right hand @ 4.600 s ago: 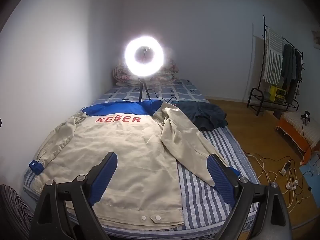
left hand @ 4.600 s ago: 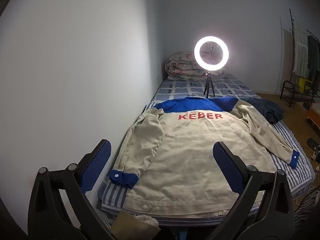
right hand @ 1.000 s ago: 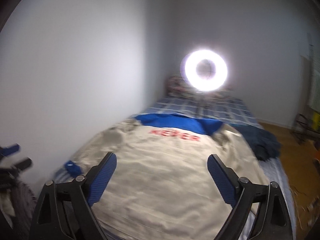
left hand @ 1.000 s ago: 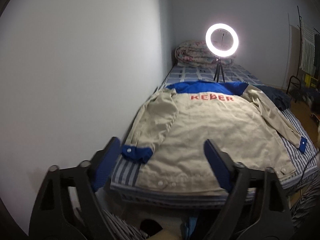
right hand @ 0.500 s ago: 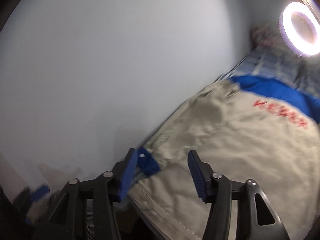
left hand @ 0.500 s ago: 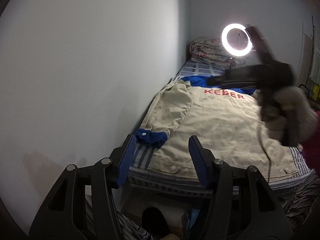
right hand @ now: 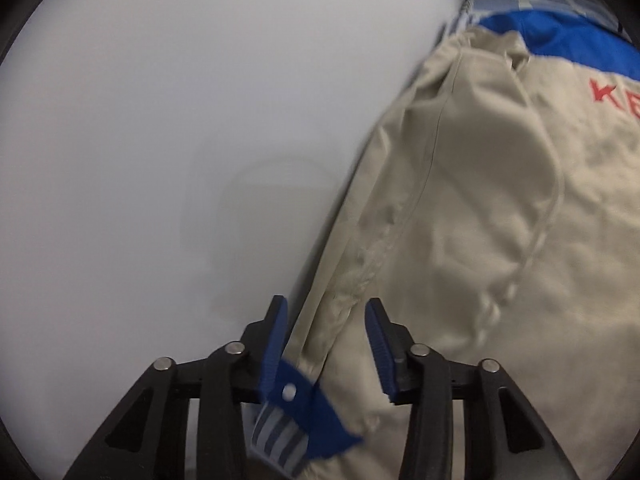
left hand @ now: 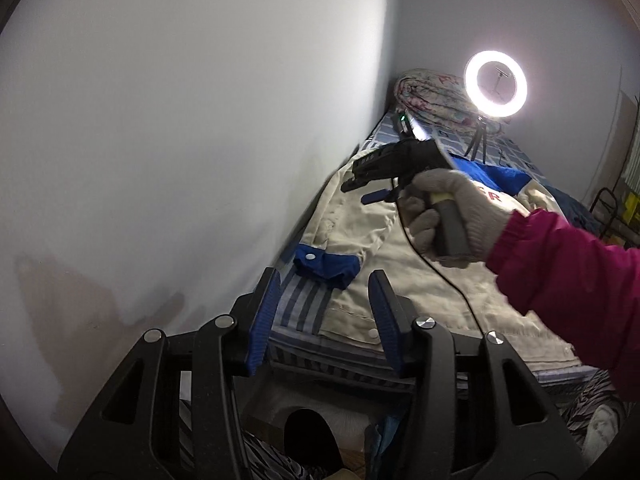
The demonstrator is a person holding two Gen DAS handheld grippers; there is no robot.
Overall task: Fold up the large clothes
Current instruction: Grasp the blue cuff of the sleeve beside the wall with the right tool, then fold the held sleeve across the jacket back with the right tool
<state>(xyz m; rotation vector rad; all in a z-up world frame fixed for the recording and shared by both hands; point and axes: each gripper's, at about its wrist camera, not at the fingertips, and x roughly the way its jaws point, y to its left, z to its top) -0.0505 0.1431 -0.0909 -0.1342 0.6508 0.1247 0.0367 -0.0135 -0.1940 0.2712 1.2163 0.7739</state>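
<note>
A beige jacket (left hand: 420, 300) with a blue yoke and red letters lies back-up on the striped bed (left hand: 300, 312). Its left sleeve (right hand: 420, 160) runs along the wall and ends in a blue cuff (left hand: 326, 266). A gloved hand holds my right gripper (left hand: 360, 192) just above that sleeve. In the right wrist view the gripper (right hand: 326, 340) has its jaws closing. The sleeve and cuff (right hand: 308, 408) lie under the gap, untouched by the pads. My left gripper (left hand: 324, 316) hangs off the bed's near left corner, its jaws closing on nothing.
A white wall (left hand: 180, 140) borders the bed's left side. A lit ring light (left hand: 495, 86) on a tripod and a rolled quilt (left hand: 428, 96) stand at the far end. A dark garment (left hand: 568, 200) lies far right. A cable (left hand: 440, 272) trails across the jacket.
The right gripper swung from over the jacket's middle to the left sleeve by the wall and dropped lower. Both grippers' jaws narrowed. The left gripper shifted towards the bed's left corner.
</note>
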